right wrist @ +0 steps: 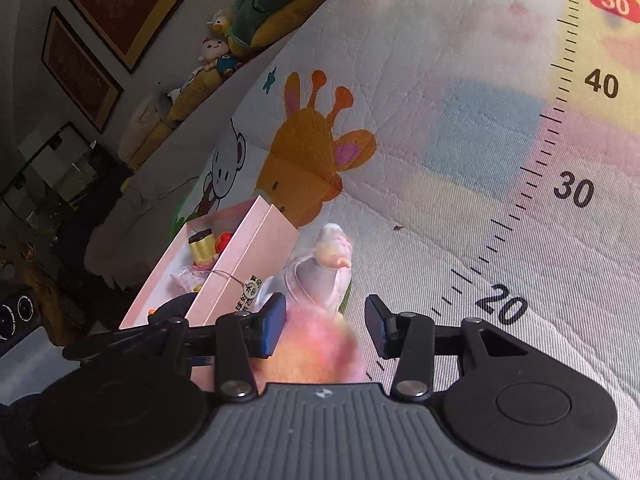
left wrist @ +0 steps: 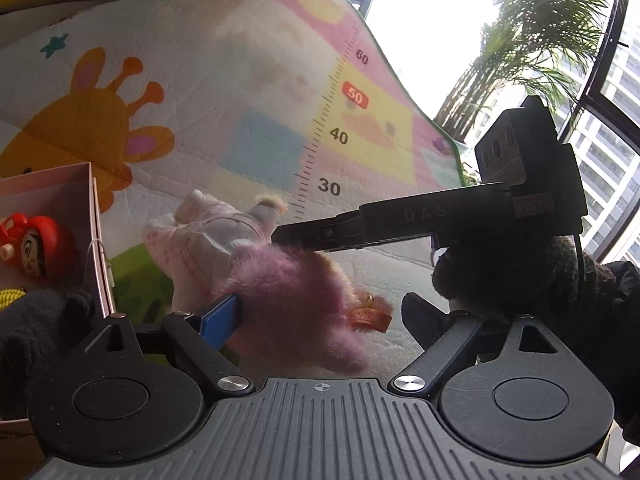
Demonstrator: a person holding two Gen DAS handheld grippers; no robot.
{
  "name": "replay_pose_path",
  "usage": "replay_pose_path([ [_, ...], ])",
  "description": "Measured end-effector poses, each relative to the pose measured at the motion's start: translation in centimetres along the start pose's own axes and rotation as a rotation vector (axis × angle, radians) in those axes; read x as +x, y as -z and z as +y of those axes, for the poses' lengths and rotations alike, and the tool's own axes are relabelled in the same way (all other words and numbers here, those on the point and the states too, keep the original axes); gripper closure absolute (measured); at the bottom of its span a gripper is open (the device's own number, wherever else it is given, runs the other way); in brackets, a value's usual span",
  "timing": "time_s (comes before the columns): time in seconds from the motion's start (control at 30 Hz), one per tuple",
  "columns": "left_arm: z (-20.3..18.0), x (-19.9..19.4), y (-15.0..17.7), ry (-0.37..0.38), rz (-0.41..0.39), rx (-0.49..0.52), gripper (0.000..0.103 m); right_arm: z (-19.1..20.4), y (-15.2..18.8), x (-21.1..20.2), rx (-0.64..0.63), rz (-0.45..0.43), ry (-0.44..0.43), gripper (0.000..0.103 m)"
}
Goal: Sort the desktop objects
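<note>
currently both claws gape around the fluffy pink plush doll (left wrist: pixel 288 280); left gripper (left wrist: pixel 320 320) and right gripper (right wrist: pixel 326 328) bracket it, likely for transfer into the pink cardboard box (right wrist: pixel 240 256).

Both grippers are matte black: the left gripper (left wrist: pixel 316 320) has a ribbed grey base, round pivot discs, silver screws and a blue finger pad; the right gripper (right wrist: pixel 326 328) matches, its side stamped "DAS", trailing a black cable, held by a black fuzzy glove (left wrist: pixel 512 276)

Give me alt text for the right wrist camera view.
The open right hand-held gripper straddles a pink plush doll lying on a cartoon play mat, beside a pink box holding small toys.
</note>
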State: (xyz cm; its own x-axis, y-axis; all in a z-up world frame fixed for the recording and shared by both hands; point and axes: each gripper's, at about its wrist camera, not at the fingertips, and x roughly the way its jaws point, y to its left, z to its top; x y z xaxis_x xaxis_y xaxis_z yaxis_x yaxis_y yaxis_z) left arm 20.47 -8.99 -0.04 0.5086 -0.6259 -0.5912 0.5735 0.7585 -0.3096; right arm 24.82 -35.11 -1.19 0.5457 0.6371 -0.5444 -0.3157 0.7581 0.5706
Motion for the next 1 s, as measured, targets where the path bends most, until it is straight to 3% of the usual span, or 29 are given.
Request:
replay_pose_path([
  [0.2, -0.9, -1.1, 1.2, 0.065, 0.022, 0.051, 0.012, 0.8, 1.9, -2.3, -0.007, 0.014, -0.011, 0.059],
  [0.27, -0.7, -1.6, 1.2, 0.043, 0.014, 0.045, 0.012, 1.2, 2.6, -2.5, -0.024, 0.027, -0.008, 0.054],
  [0.47, 0.0, -0.9, 0.7, -0.092, 0.017, 0.029, 0.011, 1.1, 2.7, -2.7, -0.030, 0.009, 0.005, 0.051],
  [0.7, 0.1, 0.7, -0.1, -0.093, 0.020, -0.007, 0.010, 0.3, 1.2, -2.7, 0.008, -0.038, 0.050, 0.042],
  [1.0, 1.0, 2.2, -1.4, -0.139, 0.028, -0.061, 0.010, 0.5, -0.8, -0.4, 0.047, -0.011, -0.012, 0.031],
])
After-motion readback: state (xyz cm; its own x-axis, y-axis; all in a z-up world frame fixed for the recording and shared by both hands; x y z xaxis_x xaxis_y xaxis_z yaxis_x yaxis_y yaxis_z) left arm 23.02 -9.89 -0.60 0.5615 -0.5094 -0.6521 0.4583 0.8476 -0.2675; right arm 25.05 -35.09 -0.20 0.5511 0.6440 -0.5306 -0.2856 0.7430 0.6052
